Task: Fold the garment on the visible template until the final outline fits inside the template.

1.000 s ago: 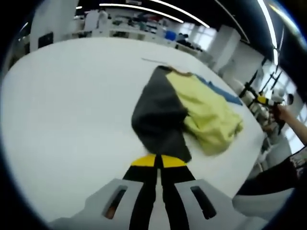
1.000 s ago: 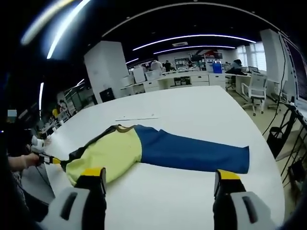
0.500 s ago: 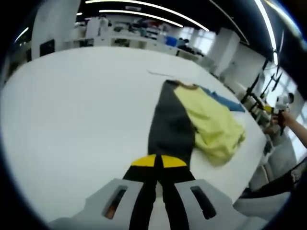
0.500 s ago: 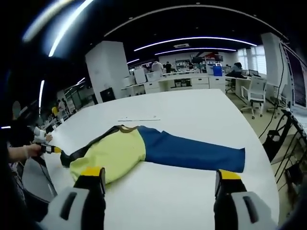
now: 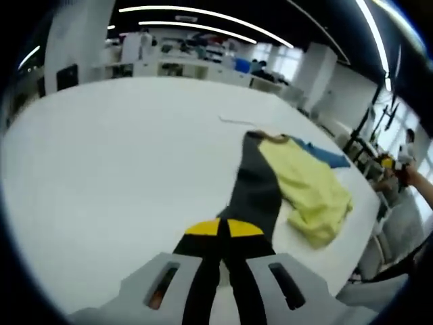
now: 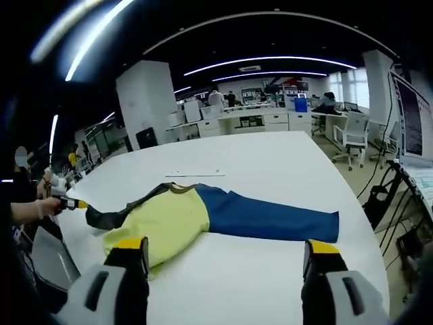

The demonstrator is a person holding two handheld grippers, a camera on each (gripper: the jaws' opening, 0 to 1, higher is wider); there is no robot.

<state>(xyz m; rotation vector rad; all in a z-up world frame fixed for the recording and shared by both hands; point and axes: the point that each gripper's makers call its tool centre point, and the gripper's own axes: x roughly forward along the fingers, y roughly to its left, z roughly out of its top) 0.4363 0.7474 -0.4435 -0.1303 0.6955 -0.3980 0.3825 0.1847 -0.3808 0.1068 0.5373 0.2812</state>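
Dark grey sleeve (image 5: 256,189) now drawn out long, straighter vs 1 s ago. Left hand-held gripper (image 5: 223,229) pinches its cuff; right hand-held gripper (image 6: 226,254) spread, hovering. Yellow/blue/grey garment (image 6: 223,213) flat on white bench (image 6: 270,159). Keep pull low, even; then fold sleeve inward.

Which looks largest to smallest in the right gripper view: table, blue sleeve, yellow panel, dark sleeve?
1. White table
2. Blue sleeve and yellow panel look alike in size, so unranked
3. Dark sleeve, pulled taut by the left gripper
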